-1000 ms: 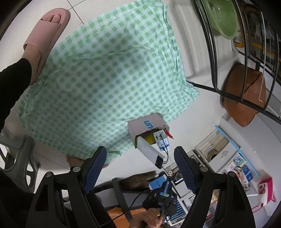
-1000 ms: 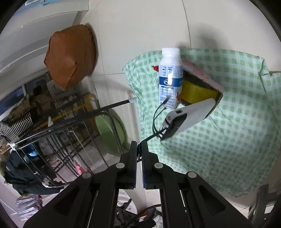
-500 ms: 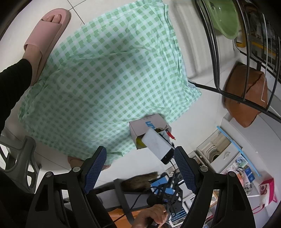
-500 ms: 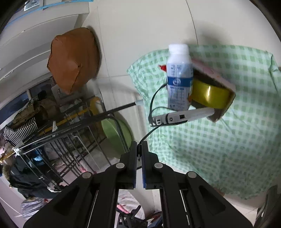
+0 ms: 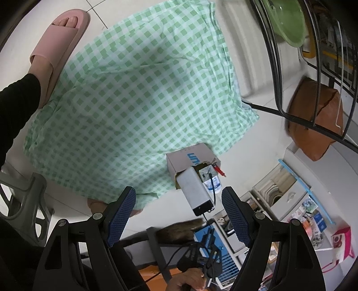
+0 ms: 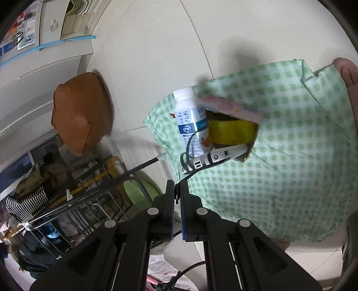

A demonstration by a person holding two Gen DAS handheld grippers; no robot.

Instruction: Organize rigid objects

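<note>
A small cardboard box [image 5: 190, 157] lies open on its side at the corner of a green checked cloth [image 5: 134, 89]. In it are a yellow tape roll [image 6: 232, 132] and a white bottle with a blue label [image 6: 190, 118]. A white power bank [image 5: 194, 190] sticks out of the box mouth, its black end toward me. Its black cable [image 6: 190, 172] runs down into my right gripper [image 6: 176, 190], which is shut on it. My left gripper [image 5: 177, 194] hovers above the box and power bank, open, with nothing between its pads.
A foot in a pink slipper [image 5: 56, 44] rests on the cloth's far corner. A black wire rack [image 5: 290, 67] with a green basin [image 5: 290, 20] stands beside the cloth. A brown bag [image 6: 80, 116] leans on white drawers [image 5: 279, 190]. A grey stool [image 5: 20, 201] stands at the left.
The power bank swung on its cable, showed its broad face, and now lies edge-on with its end in the box mouth. The right gripper rolled and shifted; the left stayed still.
</note>
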